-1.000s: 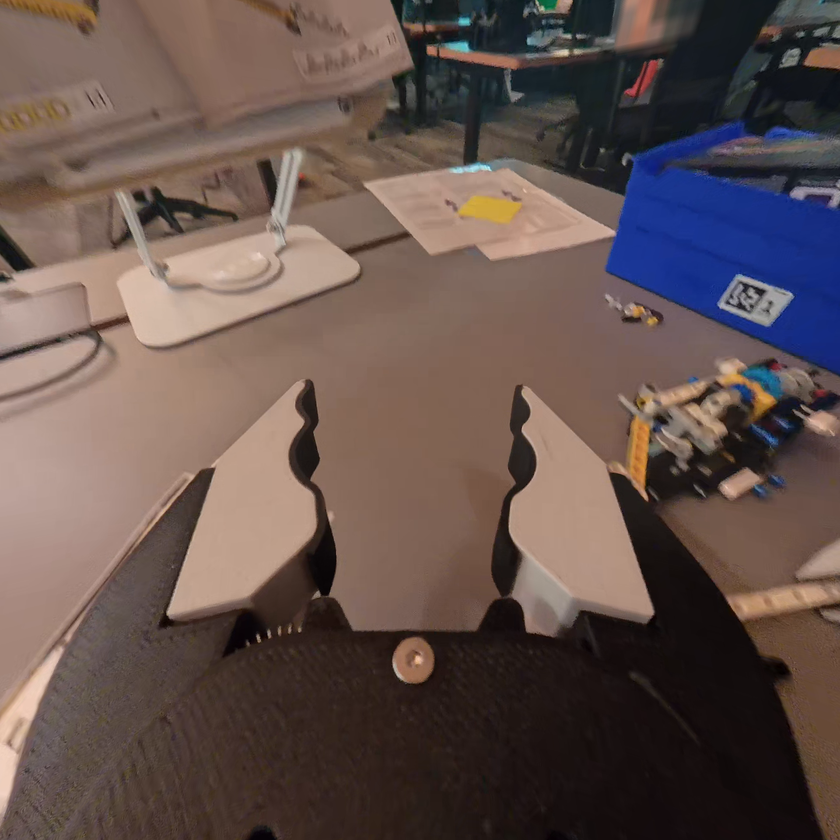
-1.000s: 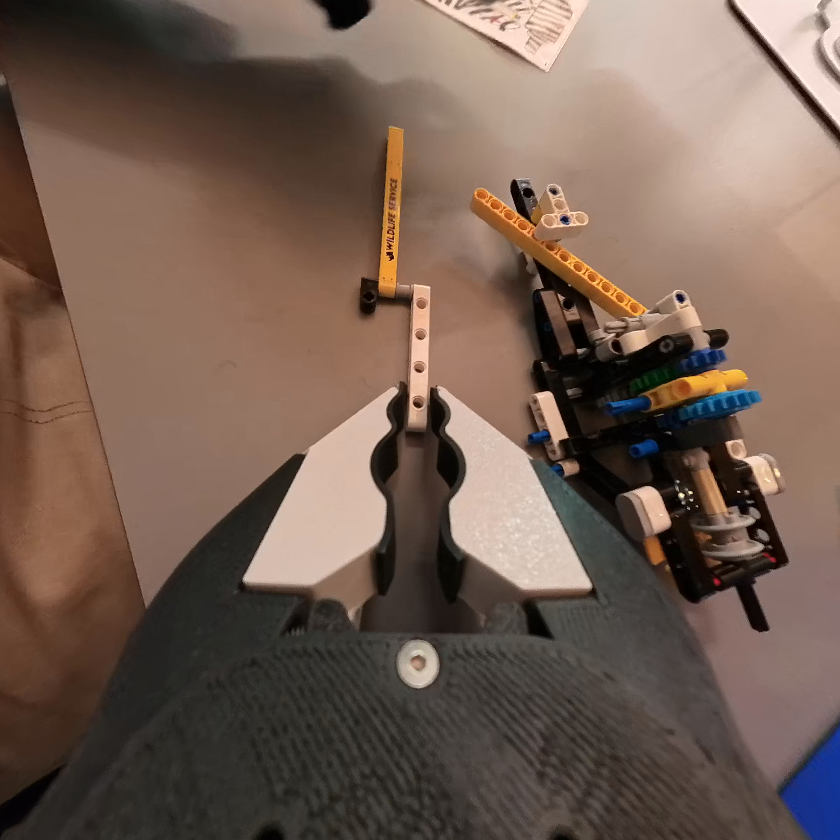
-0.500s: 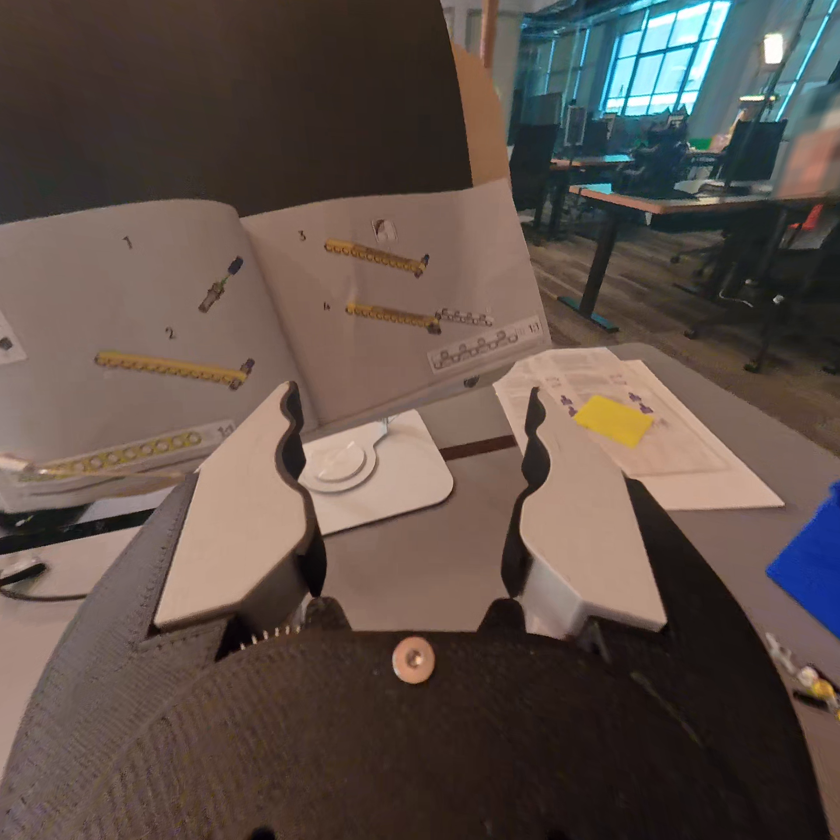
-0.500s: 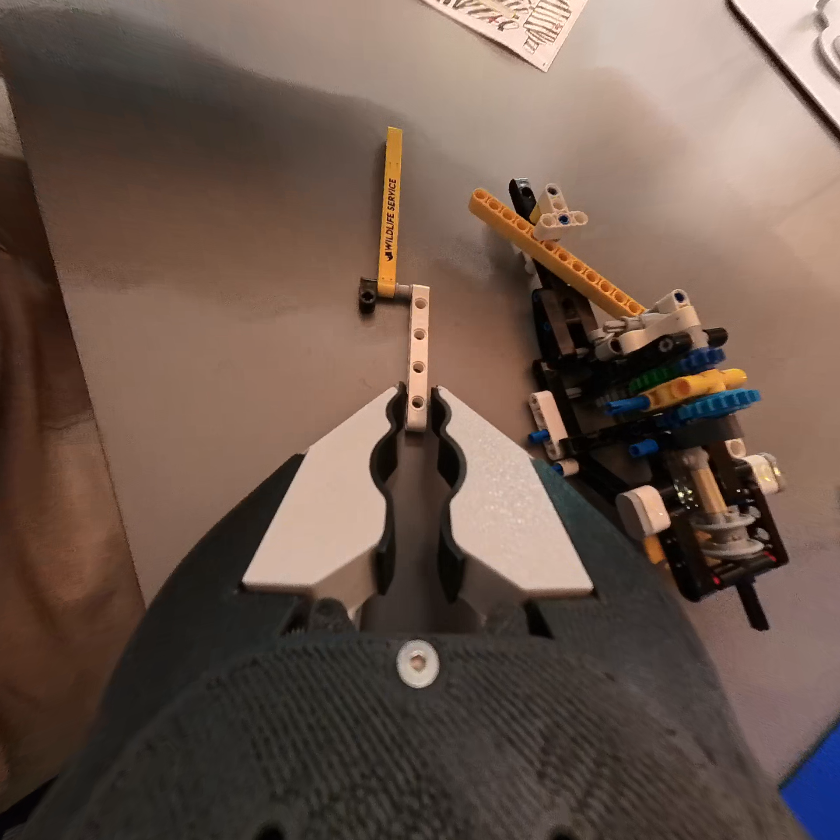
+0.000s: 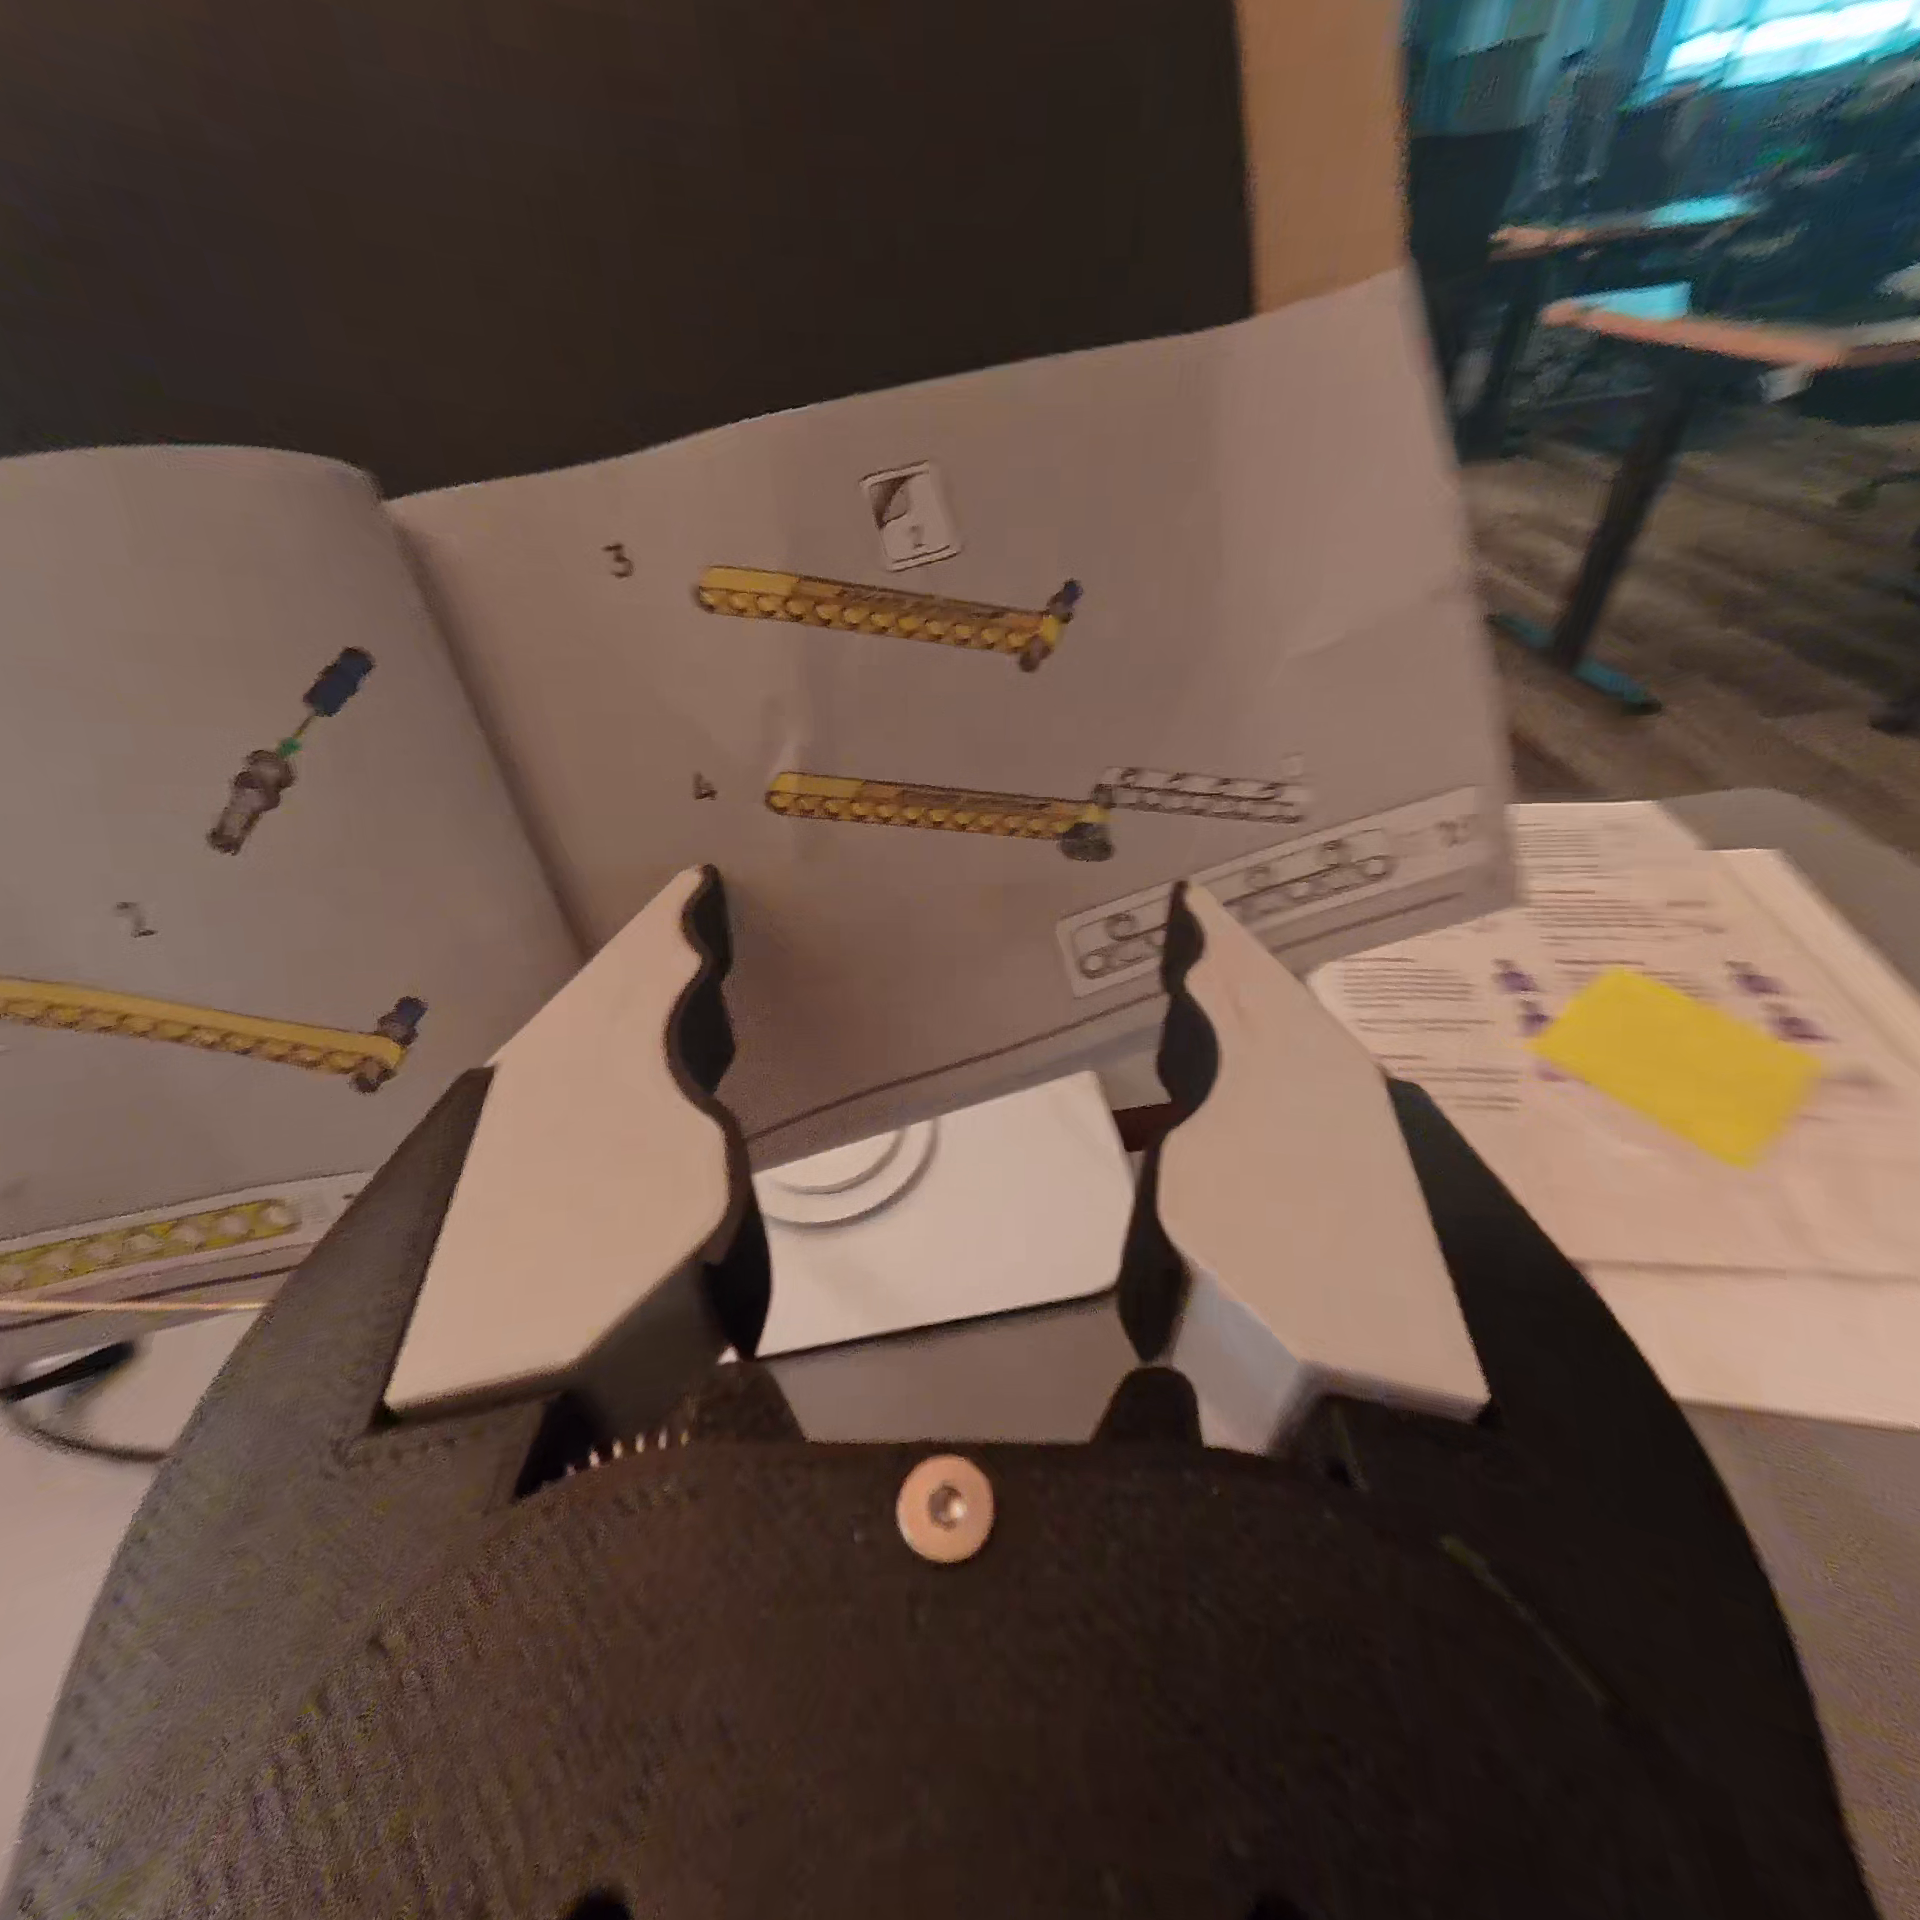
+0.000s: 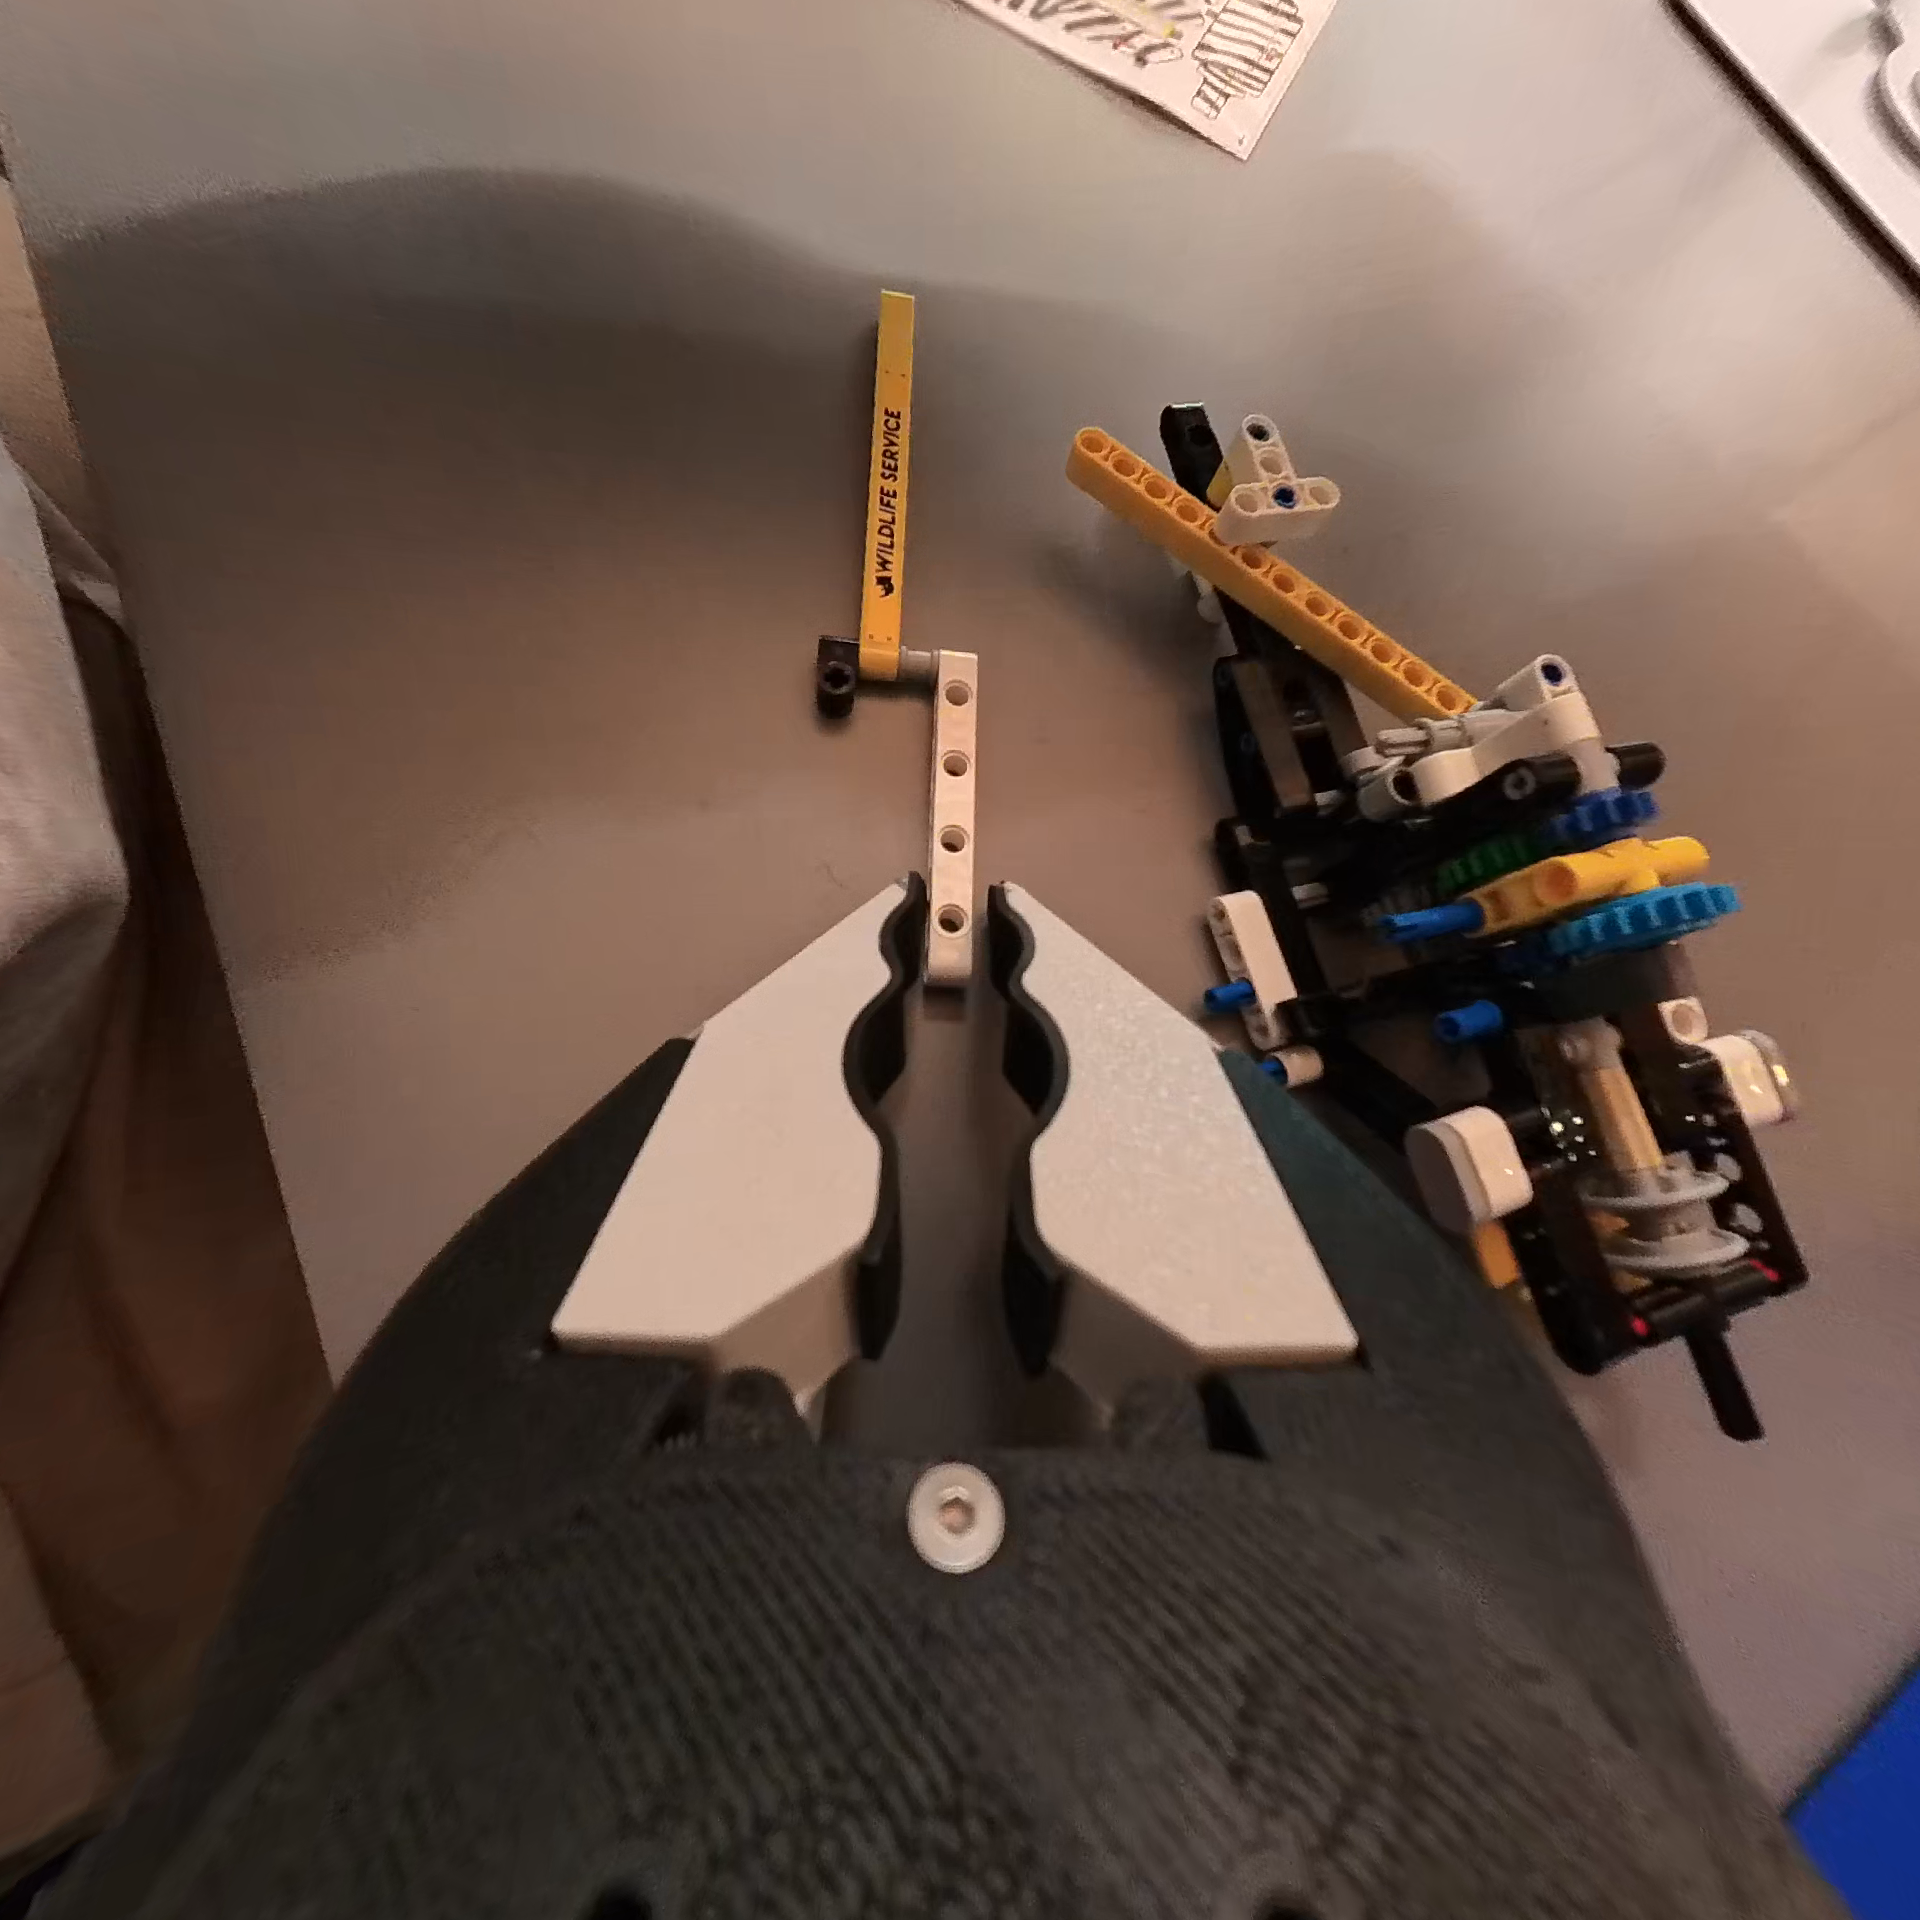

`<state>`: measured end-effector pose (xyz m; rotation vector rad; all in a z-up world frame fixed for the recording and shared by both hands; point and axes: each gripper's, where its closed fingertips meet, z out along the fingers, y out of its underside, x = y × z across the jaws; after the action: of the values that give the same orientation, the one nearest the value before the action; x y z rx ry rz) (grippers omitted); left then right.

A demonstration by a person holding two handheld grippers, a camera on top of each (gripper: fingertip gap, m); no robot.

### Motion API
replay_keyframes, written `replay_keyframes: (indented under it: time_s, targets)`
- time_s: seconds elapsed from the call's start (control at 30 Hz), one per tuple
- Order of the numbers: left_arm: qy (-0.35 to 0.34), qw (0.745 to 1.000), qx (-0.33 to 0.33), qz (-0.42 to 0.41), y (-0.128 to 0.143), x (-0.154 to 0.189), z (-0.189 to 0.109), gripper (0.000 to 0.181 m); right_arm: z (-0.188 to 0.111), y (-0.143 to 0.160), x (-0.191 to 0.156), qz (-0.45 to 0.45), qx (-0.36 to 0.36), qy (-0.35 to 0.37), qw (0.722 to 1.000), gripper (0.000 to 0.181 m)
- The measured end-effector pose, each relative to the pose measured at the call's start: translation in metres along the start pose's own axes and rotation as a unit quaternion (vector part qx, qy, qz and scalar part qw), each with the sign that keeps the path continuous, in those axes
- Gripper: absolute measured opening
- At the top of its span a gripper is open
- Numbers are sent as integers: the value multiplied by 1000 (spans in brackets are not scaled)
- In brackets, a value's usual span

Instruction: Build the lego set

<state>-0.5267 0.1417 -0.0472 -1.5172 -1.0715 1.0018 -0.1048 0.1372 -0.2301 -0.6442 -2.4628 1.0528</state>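
Note:
My right gripper (image 6: 956, 899) is shut on the near end of a white beam (image 6: 956, 769). The beam's far end joins a yellow beam (image 6: 888, 488) and a small black connector (image 6: 834, 681), just over the grey table. The partly built model (image 6: 1507, 935), black frame with blue gears and a long yellow beam, lies to the right of them. My left gripper (image 5: 940, 894) is open and empty, raised and facing the open instruction booklet (image 5: 935, 727) on its stand.
The booklet's white stand base (image 5: 987, 1226) sits just beyond my left gripper. Printed sheets with a yellow note (image 5: 1673, 1060) lie to its right. A sticker sheet (image 6: 1174, 42) lies at the far table edge, and a blue bin corner (image 6: 1870, 1787) shows at lower right. The tips of one gripper are about 45 centimeters away from the tips of the other.
My left gripper has tilted up from the table and model to face the booklet, then come closer to it. My right gripper and its beam have stayed put.

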Motion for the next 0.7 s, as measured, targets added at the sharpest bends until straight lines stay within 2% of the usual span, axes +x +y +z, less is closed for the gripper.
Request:
replay_keyframes:
  time_s: [0.07,0.13,0.2,0.37,0.43,0.5,0.53,0.6,0.7]
  targets:
    - [-51,998,14,28,-1,-11,4,62,0,0,0,-1,0,1,1000,10]
    - [-71,996,26,52,0,-13,5,59,0,0,0,-2,0,2,1000,10]
    - [-77,995,36,58,1,-14,5,58,0,-1,0,-3,0,2,1000,10]
    - [-89,995,35,16,-2,-34,1,15,0,-1,0,-3,0,3,1000,10]
    - [-73,997,27,5,-3,-37,0,3,0,-1,0,-5,0,4,1000,10]
    - [-62,998,24,-10,-6,-36,-5,0,0,-2,0,-5,0,4,1000,10]
    - [-52,998,34,-7,-12,-32,-9,5,0,-2,0,-5,0,4,1000,10]
    - [-6,997,70,14,-28,-8,-16,47,1,-2,0,-4,0,3,1000,10]
    - [-8,996,69,50,-33,12,-6,99,0,-2,1,-2,0,3,1000,11]
